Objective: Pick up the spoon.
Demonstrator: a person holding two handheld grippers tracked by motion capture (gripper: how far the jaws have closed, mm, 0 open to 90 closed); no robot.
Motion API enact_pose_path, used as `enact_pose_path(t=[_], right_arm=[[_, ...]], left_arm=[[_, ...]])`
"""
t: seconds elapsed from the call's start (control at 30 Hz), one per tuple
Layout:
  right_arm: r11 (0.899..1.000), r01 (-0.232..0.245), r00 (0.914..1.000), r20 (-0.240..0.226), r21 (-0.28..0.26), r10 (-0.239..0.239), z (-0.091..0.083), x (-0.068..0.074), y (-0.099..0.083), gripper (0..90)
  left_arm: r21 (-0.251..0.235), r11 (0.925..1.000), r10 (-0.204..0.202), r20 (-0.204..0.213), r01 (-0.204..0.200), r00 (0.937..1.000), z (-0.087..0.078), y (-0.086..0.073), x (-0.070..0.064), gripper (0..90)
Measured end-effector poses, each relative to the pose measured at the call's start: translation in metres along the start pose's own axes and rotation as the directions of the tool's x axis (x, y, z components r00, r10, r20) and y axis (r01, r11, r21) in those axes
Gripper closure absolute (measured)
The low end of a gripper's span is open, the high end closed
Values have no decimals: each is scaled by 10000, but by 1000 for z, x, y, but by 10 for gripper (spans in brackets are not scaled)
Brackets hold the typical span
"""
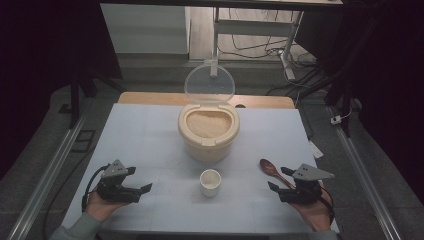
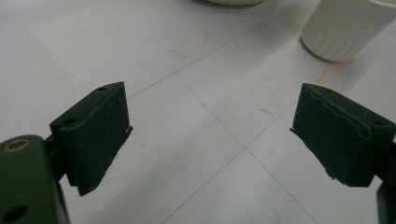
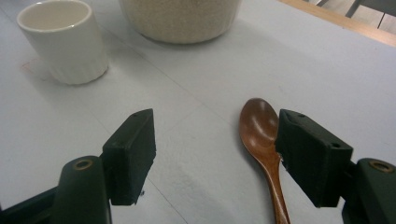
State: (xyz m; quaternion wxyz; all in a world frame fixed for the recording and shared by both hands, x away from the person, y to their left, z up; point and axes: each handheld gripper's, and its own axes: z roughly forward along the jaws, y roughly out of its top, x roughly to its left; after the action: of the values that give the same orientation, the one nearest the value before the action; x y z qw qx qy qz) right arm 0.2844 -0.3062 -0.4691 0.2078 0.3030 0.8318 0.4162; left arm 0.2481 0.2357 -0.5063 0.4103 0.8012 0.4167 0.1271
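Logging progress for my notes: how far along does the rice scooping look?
Done: the rice container stands with its lid open. In hand: nothing; both the left gripper and right gripper are open, the spoon lying between the right one's fingers. Left: grasping it, scooping, filling the empty cup.

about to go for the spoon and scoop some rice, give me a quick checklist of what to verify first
1. Right gripper open: ok, jaws wide apart.
2. Wooden spoon between those jaws: ok, though it lies close against one jaw, not centred.
3. Rice container lid open: ok, clear lid stands up behind, rice exposed.
4. White cup upright and empty: ok.
5. Left gripper empty and out of the way: ok, open over the bare table.
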Motion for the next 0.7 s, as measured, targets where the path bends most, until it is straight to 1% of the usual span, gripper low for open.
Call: enact_pose_path(t=[0.07,0.13,0.2,0.23,0.27,0.33,0.4,0.53,0.6,0.63,0.67,0.7], right_arm=[[9998,-36,10000,35,171,36,-2,-1,3,299],[9998,-44,10000,31,203,44,-2,-2,5,304],[9989,39,10000,68,474,-42,-6,-5,12,319],[9989,39,10000,68,474,-42,-6,-5,12,319],[9978,49,9999,106,660,-56,-9,-7,17,321],[9966,26,9998,210,819,-43,-12,-10,21,323],[9964,-15,9997,245,844,-6,-12,-11,24,323],[9915,-95,9988,481,1295,33,-16,-19,34,323],[9834,-59,9981,616,1814,-54,-17,-24,43,323],[9834,-59,9981,616,1814,-54,-17,-24,43,323],[9792,-66,9979,640,2027,-65,-17,-26,45,323],[9690,-72,9979,641,2468,-89,-16,-31,50,323]], left_arm=[[1,10000,-1,4,1,10000,0,0,-1,110],[12,10000,32,18,-32,10000,0,0,-1,110],[36,10000,81,28,-82,10000,1,0,-2,110],[45,9999,92,40,-92,9999,1,1,-2,110],[63,9999,113,49,-114,9999,1,1,-2,110],[73,9999,107,48,-107,9999,2,1,-1,110],[81,9999,98,54,-98,9999,2,0,-1,110],[108,9998,143,68,-144,9999,2,0,-1,110],[136,9998,160,72,-161,9998,2,0,-2,110],[142,9998,166,75,-167,9998,3,0,-2,110],[142,9998,164,81,-165,9998,3,0,-2,110],[158,9998,150,98,-152,9998,3,0,-1,110]])
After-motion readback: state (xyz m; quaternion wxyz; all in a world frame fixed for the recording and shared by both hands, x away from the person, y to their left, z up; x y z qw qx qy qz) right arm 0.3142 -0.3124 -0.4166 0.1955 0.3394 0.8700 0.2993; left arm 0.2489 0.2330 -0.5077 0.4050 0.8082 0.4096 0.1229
